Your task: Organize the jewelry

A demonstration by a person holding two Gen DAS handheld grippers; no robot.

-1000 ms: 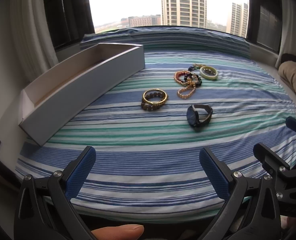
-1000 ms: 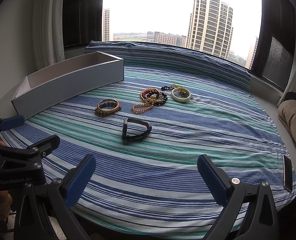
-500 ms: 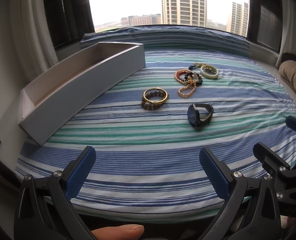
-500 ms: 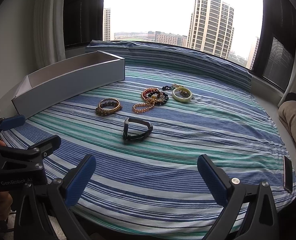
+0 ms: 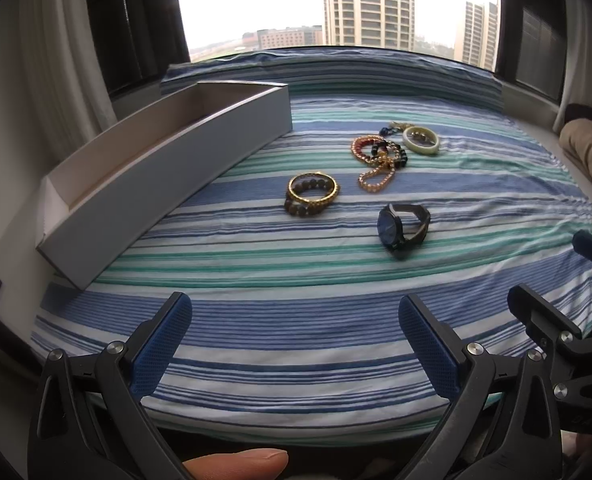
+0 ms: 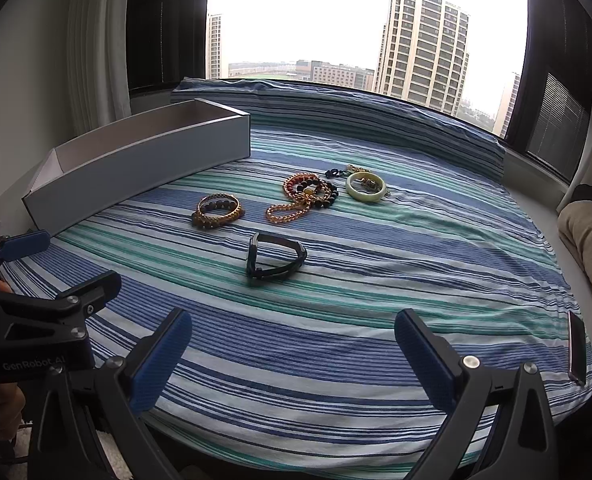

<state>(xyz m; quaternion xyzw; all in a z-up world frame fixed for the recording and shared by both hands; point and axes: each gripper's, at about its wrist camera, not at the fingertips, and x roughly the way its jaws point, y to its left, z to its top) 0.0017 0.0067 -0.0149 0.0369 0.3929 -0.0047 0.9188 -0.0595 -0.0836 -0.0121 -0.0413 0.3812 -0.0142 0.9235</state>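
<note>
A bed (image 5: 296,320) in blue, green and white stripes fills the scene, with a big window and tower blocks beyond it. Down at the near edge, the left hand-held gripper (image 5: 296,344) hangs over the sheet with its blue pads wide apart, nothing between them. Alongside it the right hand-held gripper (image 6: 291,354) is spread wide too, empty, above the near stripes.

Take the black watch (image 5: 402,226) as our marker: it stands on its side near the middle of the bed, well ahead of both grippers. Just beyond it to the left, a gold bangle stacked on brown bead bracelets (image 5: 311,194). Beyond the watch, slightly right, a tangle of gold chain and red and dark beads (image 5: 378,160). Farther right of that, a pale green bangle (image 5: 420,141), with small dark links just behind it. Far left of the watch, a long open white box (image 5: 155,168) runs along the bed's edge. Far right, a phone (image 6: 576,346) lies at the mattress edge.
</note>
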